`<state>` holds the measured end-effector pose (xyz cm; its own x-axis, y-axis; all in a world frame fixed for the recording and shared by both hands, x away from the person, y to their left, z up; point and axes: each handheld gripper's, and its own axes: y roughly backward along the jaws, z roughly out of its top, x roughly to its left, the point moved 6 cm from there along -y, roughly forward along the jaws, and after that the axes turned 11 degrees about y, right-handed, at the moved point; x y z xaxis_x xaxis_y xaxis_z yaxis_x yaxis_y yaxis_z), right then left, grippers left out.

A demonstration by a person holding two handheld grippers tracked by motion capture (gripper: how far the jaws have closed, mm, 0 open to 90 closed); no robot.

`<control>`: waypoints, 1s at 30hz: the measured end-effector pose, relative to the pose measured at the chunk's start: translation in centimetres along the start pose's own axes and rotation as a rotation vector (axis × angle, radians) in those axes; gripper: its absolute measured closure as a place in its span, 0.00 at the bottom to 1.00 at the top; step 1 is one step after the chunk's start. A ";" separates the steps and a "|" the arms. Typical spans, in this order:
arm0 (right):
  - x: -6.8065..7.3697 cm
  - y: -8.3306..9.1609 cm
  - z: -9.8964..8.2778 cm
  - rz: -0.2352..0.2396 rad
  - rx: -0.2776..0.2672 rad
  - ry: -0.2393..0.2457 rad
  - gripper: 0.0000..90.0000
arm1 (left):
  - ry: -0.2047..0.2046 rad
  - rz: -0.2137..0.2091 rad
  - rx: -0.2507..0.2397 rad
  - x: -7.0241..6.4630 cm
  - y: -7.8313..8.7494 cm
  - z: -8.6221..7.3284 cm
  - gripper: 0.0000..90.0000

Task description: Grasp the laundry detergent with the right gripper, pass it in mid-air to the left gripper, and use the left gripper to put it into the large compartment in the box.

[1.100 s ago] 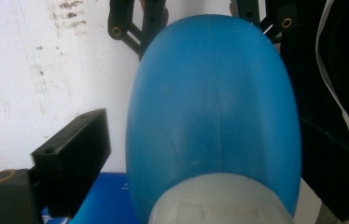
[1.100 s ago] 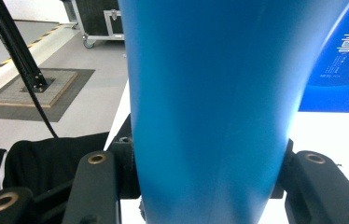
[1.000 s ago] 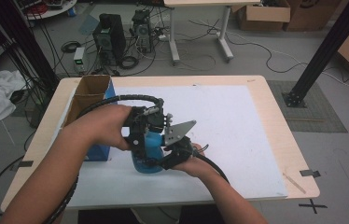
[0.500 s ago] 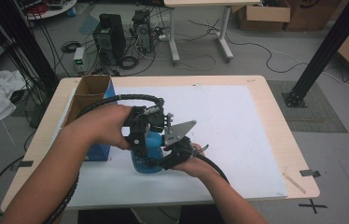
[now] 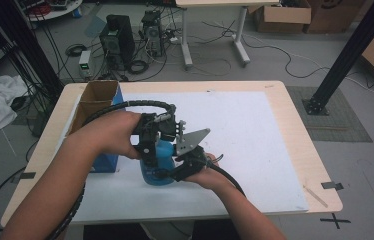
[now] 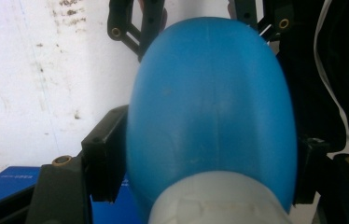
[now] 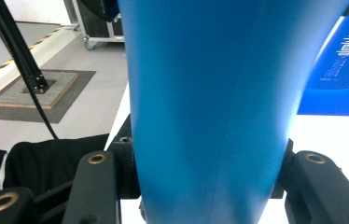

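1. Firstly, the right gripper (image 7: 205, 186) is seen clamped on the blue bottle (image 7: 210, 93); both black jaws are pressed against its sides in the right gripper view.
2. The left gripper (image 6: 200, 158) has just been closing its jaws, with the bottle between them; in the left gripper view the jaws are set against the rounded body on either side, just above the pale grey neck (image 6: 219, 200).
3. From the high view, the bottle (image 5: 156, 165) is found at the near left of the white mat (image 5: 255, 145), held between the two grippers.
4. The left gripper (image 5: 151, 137) is placed over the bottle from above, the right gripper (image 5: 177, 167) at its near right side.
5. A blue box (image 5: 106, 162) is seen just left of the bottle, with an open cardboard box (image 5: 95, 97) beyond it at the table's (image 5: 300, 150) far left edge.
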<state>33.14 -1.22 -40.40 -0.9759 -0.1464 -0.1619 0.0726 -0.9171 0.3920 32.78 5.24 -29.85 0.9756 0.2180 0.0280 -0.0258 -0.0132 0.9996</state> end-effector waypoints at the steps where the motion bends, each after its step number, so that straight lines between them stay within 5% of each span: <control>1: 0.0 0.0 0.0 0.004 0.001 0.000 0.53 | 0.001 -0.003 -0.003 0.0 0.0 0.0 0.34; 17: 0.0 0.2 0.2 -0.007 -0.013 -0.007 0.53 | 0.005 0.020 0.012 -0.3 0.4 0.4 0.43; 30: 0.1 0.7 0.7 0.030 -0.005 -0.014 0.48 | 0.022 0.018 0.024 -0.5 1.0 0.5 0.43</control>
<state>32.91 -1.58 -39.48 -0.9760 -0.1690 -0.1374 0.1030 -0.9140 0.3923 32.35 4.63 -28.85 0.9700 0.2387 0.0465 -0.0378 -0.0410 0.9984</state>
